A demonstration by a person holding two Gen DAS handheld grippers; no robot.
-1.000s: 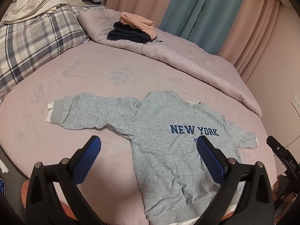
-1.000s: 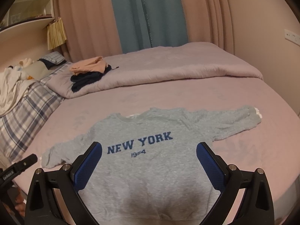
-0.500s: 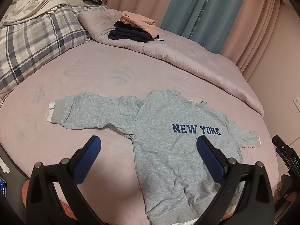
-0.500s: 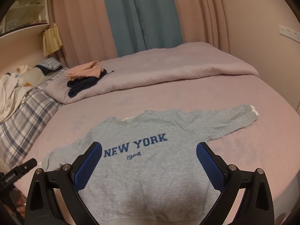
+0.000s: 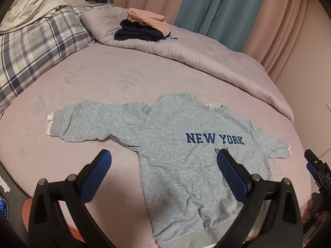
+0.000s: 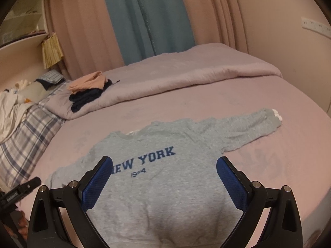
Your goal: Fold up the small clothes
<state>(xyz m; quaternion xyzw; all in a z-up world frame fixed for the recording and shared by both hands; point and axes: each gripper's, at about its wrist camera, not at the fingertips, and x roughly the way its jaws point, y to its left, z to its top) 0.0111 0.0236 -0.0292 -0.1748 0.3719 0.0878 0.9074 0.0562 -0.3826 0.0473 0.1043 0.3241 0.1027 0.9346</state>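
Observation:
A small grey sweatshirt (image 5: 186,165) with blue "NEW YORK" lettering lies flat, front up, on the pink bed (image 5: 103,78), both sleeves spread out. It also shows in the right wrist view (image 6: 165,186). My left gripper (image 5: 163,161) is open and empty, above the shirt's left side near the hem. My right gripper (image 6: 164,165) is open and empty, above the shirt's lower body. The right sleeve (image 6: 248,128) stretches out to the right. The left sleeve (image 5: 93,122) stretches out to the left.
A folded pink and dark clothes pile (image 5: 142,29) sits on the rolled pink duvet (image 5: 206,62) at the far side. A plaid pillow (image 5: 31,51) with white cloth lies at the left. Curtains (image 6: 149,20) hang behind. The other gripper shows at the edge (image 5: 318,169).
Both grippers have shifted slightly; the right view has swung a little right, so the shirt sits further left. The shirt has not moved. Both grippers stay open.

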